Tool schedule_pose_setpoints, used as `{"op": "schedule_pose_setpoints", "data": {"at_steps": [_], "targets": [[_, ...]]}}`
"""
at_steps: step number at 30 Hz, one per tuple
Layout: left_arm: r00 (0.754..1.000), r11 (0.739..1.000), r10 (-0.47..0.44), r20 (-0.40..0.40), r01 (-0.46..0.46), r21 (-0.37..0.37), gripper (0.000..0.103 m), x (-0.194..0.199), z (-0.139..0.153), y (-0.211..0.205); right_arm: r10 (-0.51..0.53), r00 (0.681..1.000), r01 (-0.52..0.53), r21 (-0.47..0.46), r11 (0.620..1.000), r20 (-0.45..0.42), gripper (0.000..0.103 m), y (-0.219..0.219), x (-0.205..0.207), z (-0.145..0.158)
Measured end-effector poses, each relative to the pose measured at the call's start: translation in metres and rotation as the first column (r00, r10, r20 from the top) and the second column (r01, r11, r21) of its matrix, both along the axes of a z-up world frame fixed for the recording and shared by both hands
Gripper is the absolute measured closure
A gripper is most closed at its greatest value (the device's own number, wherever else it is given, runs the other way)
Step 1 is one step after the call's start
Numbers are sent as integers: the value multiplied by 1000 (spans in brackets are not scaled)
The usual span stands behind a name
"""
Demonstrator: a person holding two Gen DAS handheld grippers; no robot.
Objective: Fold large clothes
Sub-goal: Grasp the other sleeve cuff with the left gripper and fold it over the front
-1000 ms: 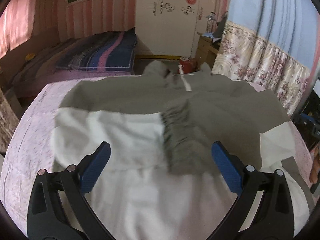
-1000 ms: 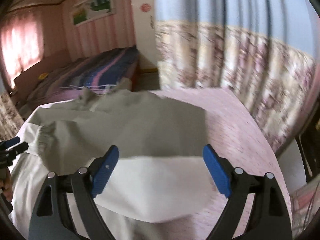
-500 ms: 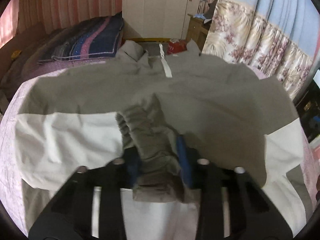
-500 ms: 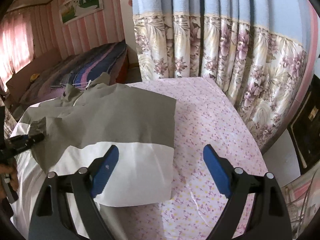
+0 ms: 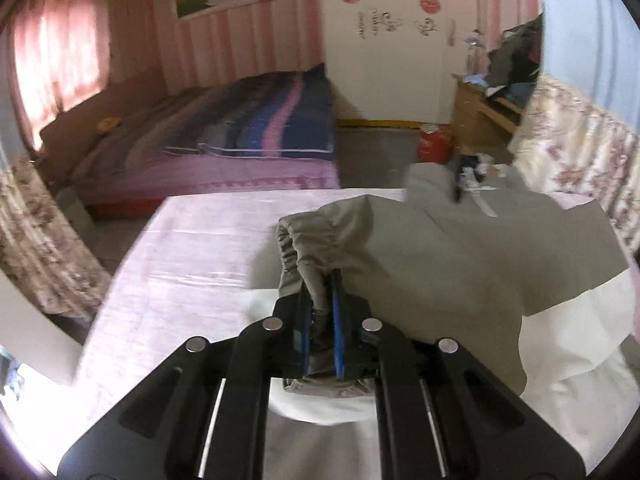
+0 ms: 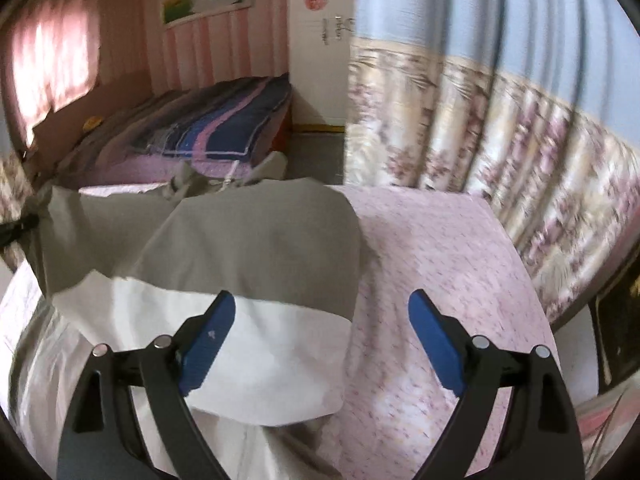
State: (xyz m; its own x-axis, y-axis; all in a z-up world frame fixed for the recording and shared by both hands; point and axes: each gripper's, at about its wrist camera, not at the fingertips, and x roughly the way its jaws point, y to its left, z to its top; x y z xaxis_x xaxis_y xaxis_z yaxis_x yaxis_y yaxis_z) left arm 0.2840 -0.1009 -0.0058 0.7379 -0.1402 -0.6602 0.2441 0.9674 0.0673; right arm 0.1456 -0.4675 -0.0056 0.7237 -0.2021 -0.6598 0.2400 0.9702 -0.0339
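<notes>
A grey-and-white jacket [image 6: 256,256] is spread on the pink surface [image 6: 436,248]. Its gathered cuff [image 5: 320,248] is clamped in the left gripper [image 5: 320,320]. The right gripper [image 6: 320,336] is held wide, empty; bare surface lies at 3 o'clock.

Surface: a bed [image 5: 208,240] with a pink flowered sheet [image 6: 432,248] is carrying everything, stretching ahead of both tools and out to their sides.

On it: a large jacket [image 5: 460,264], grey above and white below, is lying spread over the sheet, its body sitting ahead and to the right of the left tool and ahead and to the left of the right tool.

Jacket edge: the white lower part [image 6: 272,356] is lying just ahead of the right tool's left finger.

Bare sheet: pink cloth is showing to the left of the left tool and under and beyond the right finger of the right tool.
</notes>
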Motion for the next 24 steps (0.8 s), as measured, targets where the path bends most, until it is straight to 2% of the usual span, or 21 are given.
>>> {"op": "schedule_pose_setpoints", "data": {"at_steps": [1, 4, 6, 7, 8, 12, 16, 19, 24], "targets": [[1000, 1000, 3, -3, -3, 8, 95, 2, -3, 5, 5, 1000, -5, -15, 1000, -4, 13, 4, 4, 0], [998, 999, 29, -50, -27, 28, 79, 13, -21, 16, 11, 999, -12, -29, 1000, -33, 13, 13, 25, -9], [996, 997, 68, -61, -65, 50, 58, 15, -36, 23, 4, 998, -5, -14, 1000, -64, 13, 13, 36, -21], [995, 995, 83, -58, -80, 61, 38, 15, -41, 26, -14, 995, 13, -9, 1000, -100, 13, 11, 44, -32], [993, 992, 104, -60, -99, 73, 32, 16, -48, 30, -40, 991, 38, -16, 999, -131, 13, 8, 50, -41], [990, 994, 98, -106, -92, 56, 27, 21, -64, 36, -90, 976, 78, -67, 995, -201, 10, -2, 60, -69], [991, 992, 83, -107, -72, 108, 22, 21, -79, 32, -117, 973, 102, -87, 991, -199, 3, -14, 57, -83], [989, 991, 103, -111, -92, 100, 14, 25, -88, 34, -143, 970, 129, -81, 988, -197, 3, -22, 54, -84], [992, 996, 84, -90, -81, 38, 14, 12, -78, 44, -115, 980, 111, -31, 993, -160, 2, -26, 39, -72]]}}
